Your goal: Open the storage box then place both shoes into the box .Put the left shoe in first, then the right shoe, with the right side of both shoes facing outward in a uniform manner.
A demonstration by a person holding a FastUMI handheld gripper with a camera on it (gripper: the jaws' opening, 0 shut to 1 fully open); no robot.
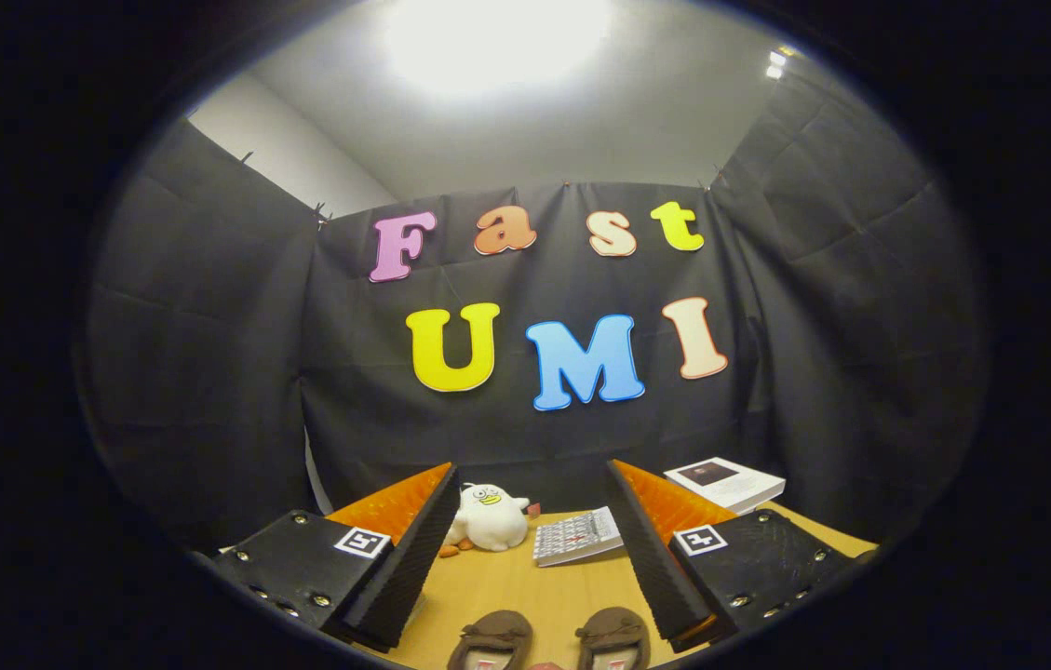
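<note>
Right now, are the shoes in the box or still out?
Out. Both brown shoes sit side by side on the wooden table, between the open gripper fingers; nothing is held. Storage box: cannot tell.

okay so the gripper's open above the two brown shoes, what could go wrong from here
1. The two brown shoes lie close together between the open gripper's fingers, so closing could catch both, or the wrong one first.
2. The plush duck and small booklet sit just beyond and could get knocked.
</note>
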